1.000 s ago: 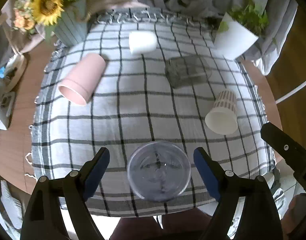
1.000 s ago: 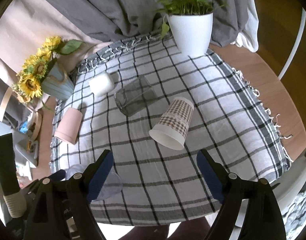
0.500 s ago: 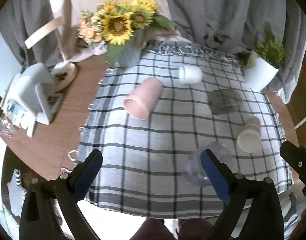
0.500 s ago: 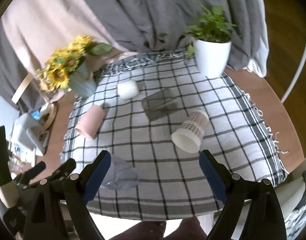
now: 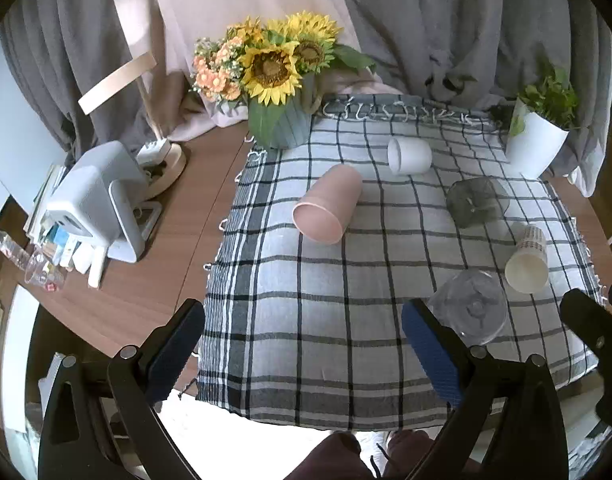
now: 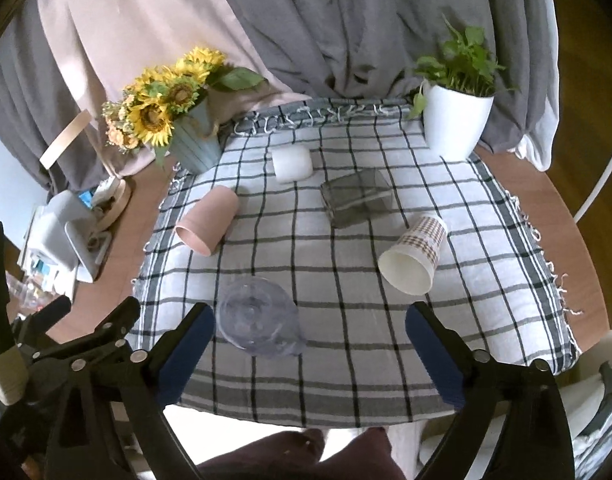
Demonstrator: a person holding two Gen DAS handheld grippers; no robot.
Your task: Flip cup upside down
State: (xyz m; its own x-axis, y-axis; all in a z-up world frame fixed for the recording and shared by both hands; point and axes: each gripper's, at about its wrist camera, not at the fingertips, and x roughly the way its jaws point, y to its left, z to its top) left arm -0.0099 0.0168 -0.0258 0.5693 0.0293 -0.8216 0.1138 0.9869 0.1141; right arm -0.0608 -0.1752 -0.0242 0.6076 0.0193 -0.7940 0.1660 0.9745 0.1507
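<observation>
cups (image 6: 208, 220) on cloth (image 6: 345, 320) | vase (image 6: 196, 146) rear-L | plant (image 6: 457, 120) rear-R, prob. on cloth

Both tongs stood spread wide with nothing between their fingers: the left tongs (image 5: 302, 344) hung beside the right tongs (image 6: 309, 344), apart, at similar height.

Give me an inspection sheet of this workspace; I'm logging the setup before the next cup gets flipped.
Surface: checked cloth over a wooden table.
Job's things: clear cup, pink cup, white cup, grey glass and paper cup, most lying on their sides.
Clutter: white device, bottle.
Grippers: left claw open, empty; right claw open, empty.
Cables: nothing seen.
Surroundings: sunflowers, potted plant, curtains.
</observation>
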